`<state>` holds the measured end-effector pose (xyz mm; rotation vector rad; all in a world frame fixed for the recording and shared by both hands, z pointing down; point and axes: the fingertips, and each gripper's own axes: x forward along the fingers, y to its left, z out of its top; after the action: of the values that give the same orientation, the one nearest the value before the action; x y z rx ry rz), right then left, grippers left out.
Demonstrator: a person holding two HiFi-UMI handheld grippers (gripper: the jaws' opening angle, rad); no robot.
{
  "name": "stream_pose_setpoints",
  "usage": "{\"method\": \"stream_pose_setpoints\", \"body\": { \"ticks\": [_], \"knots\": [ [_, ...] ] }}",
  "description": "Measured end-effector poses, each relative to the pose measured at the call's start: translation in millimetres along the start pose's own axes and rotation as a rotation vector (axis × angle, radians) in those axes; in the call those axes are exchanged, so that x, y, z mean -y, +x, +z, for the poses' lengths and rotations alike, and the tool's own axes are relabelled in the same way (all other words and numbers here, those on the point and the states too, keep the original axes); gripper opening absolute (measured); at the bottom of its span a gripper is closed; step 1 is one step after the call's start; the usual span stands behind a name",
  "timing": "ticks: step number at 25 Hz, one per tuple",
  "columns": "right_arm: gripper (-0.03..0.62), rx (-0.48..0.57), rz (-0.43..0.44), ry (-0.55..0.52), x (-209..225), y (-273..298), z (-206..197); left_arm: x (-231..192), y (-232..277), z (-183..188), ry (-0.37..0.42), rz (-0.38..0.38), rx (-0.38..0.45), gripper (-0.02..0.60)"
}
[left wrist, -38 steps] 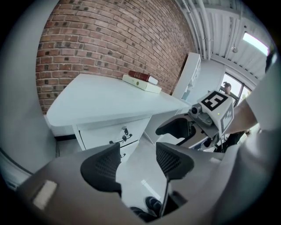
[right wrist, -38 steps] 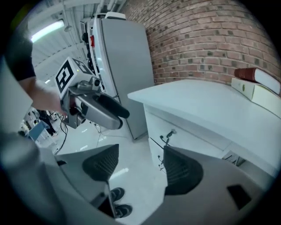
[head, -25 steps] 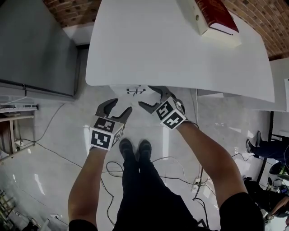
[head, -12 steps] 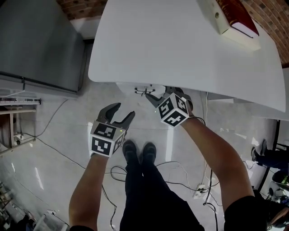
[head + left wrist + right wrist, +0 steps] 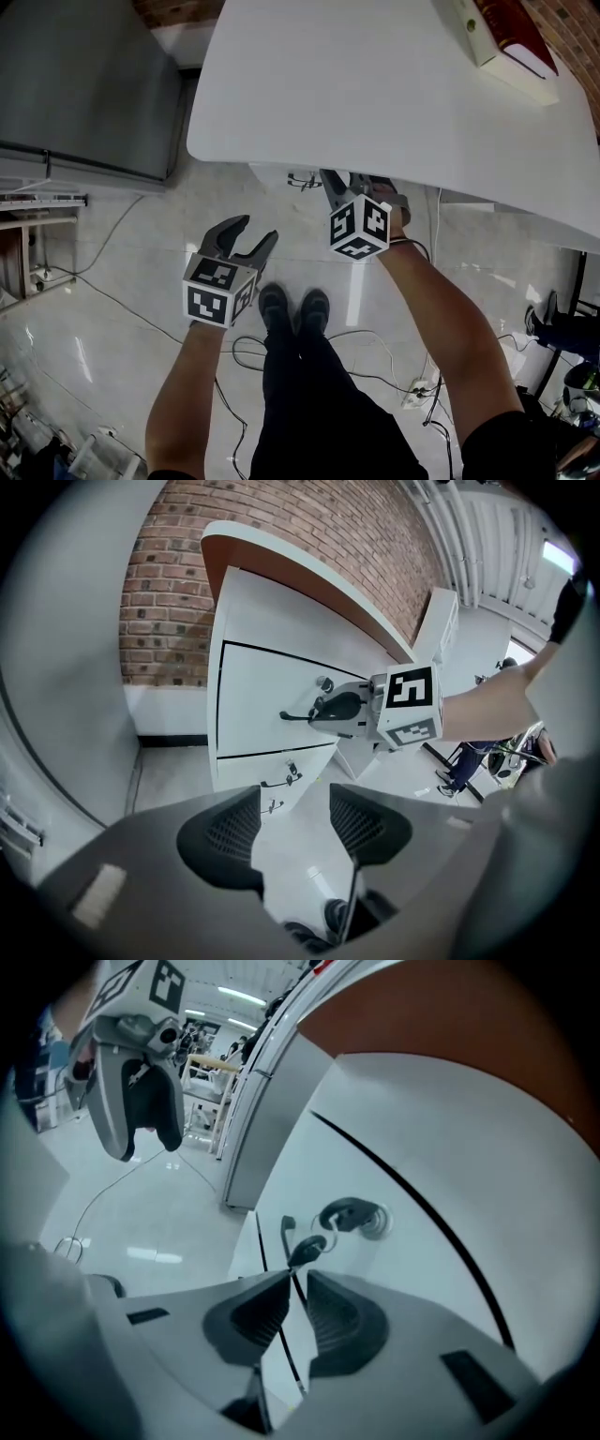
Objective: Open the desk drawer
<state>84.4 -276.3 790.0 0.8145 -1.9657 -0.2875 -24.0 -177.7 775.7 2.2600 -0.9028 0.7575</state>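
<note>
A white drawer unit (image 5: 262, 696) stands under the white desk (image 5: 375, 84). Its top drawer carries a thin black handle (image 5: 292, 717) and a lock with a key (image 5: 361, 1215). My right gripper (image 5: 336, 183) reaches under the desk edge to that handle. In the right gripper view its jaws (image 5: 298, 1283) are closing, with the thin handle bar (image 5: 286, 1227) running between the pads and a narrow gap still showing. My left gripper (image 5: 255, 232) hangs over the floor to the left, apart from the drawers. Its jaws (image 5: 292, 822) are closing slightly and hold nothing.
A red book (image 5: 511, 33) lies at the desk's far right. A grey cabinet (image 5: 84, 84) stands on the left. Cables (image 5: 112, 300) run over the glossy floor around the person's shoes (image 5: 295, 305). Lower drawers with small handles (image 5: 281, 782) sit beneath the top one.
My right gripper has rolled, moved in to the top drawer's handle under the desk edge, and its jaws have narrowed from wide open. My left gripper has sunk a little.
</note>
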Motion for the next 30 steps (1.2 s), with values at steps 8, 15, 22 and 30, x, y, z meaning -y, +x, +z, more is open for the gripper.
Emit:
{"method": "stream_pose_setpoints", "body": {
  "ticks": [8,15,22,30],
  "knots": [
    [0.043,0.004,0.052,0.009,-9.2,-12.3,2.3,-12.1,-7.1,2.5,-0.069,0.025,0.025,0.232],
    [0.037,-0.022,0.109,0.01,-32.4,-30.9,6.2,-28.1,-18.3,-3.0,-0.133,0.043,0.058,0.224],
    [0.035,-0.028,0.136,0.006,-56.9,-50.2,7.7,-39.7,-22.0,-12.2,-0.139,0.058,0.057,0.222],
    [0.015,-0.017,0.155,0.037,-79.4,-72.0,12.2,-48.2,-33.0,-39.2,-0.184,0.081,0.033,0.221]
  ]
}}
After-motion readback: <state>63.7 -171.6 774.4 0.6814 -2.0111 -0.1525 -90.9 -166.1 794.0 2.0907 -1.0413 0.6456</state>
